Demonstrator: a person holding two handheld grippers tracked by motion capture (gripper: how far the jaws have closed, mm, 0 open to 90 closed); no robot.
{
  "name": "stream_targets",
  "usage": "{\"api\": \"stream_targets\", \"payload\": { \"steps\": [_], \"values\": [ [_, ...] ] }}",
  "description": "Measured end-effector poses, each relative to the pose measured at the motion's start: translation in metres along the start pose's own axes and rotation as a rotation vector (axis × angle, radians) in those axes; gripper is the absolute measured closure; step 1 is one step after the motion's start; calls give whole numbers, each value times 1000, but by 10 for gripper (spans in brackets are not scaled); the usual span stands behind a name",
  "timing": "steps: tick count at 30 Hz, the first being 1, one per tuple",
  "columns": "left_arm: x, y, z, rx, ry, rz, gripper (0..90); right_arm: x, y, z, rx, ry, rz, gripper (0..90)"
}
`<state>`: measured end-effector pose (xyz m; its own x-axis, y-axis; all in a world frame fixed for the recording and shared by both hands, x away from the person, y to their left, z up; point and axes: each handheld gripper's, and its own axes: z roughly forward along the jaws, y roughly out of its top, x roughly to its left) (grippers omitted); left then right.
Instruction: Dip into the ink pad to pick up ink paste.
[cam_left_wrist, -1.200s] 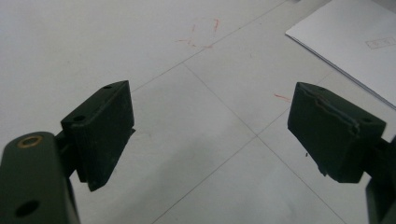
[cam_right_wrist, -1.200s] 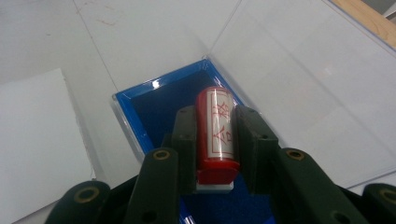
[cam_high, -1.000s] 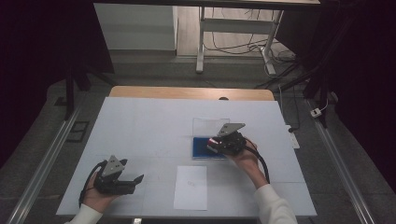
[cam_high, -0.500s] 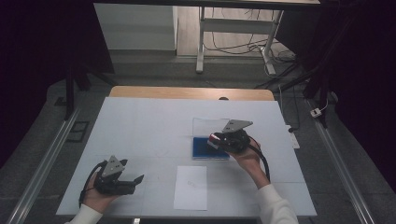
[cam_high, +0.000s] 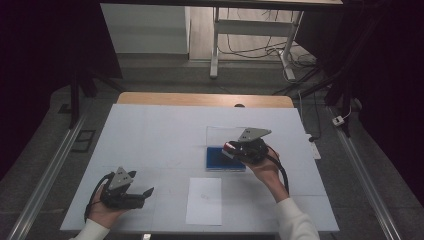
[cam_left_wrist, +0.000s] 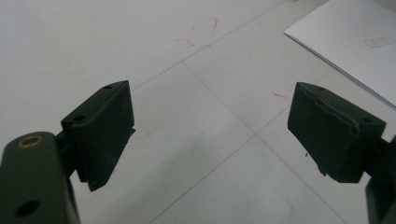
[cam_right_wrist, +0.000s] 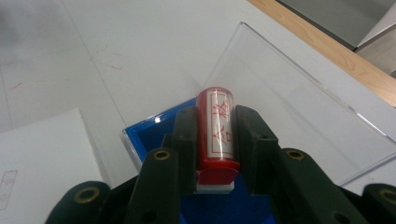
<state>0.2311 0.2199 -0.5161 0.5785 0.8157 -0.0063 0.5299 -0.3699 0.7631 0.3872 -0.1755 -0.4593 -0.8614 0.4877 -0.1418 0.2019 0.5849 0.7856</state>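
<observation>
Two grippers: right gripper (cam_right_wrist: 212, 140) clamped on red stamp (cam_right_wrist: 215, 128), held over blue tray (cam_high: 225, 160). Left gripper (cam_left_wrist: 210, 135) spread wide, nothing between, nearer than tray, left of white paper (cam_high: 204, 200).

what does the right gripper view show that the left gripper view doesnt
Right gripper view: the right gripper shut on a red stamp with red characters, above a blue tray with a clear lid, plus the table's wooden edge. Left gripper view: the left gripper open over red marks on the table. Both: the white paper sheet and table lines.
</observation>
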Motion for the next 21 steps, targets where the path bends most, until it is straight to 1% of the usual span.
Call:
{"api": "stream_targets", "payload": {
  "steps": [5,8,16,19,21],
  "values": [
    [0,0,0,2,0,2,151,1,-1,3,15,-7,-5,698],
    [0,0,0,1,2,0,151,3,-1,9,45,-20,-15,697],
    [-1,0,1,6,2,1,151,4,-2,18,79,-20,-25,698],
    [-1,0,1,6,2,1,150,4,-4,20,83,-19,-22,698],
    [-1,0,1,5,3,1,150,3,-5,23,99,-21,-15,698]
  ]
}}
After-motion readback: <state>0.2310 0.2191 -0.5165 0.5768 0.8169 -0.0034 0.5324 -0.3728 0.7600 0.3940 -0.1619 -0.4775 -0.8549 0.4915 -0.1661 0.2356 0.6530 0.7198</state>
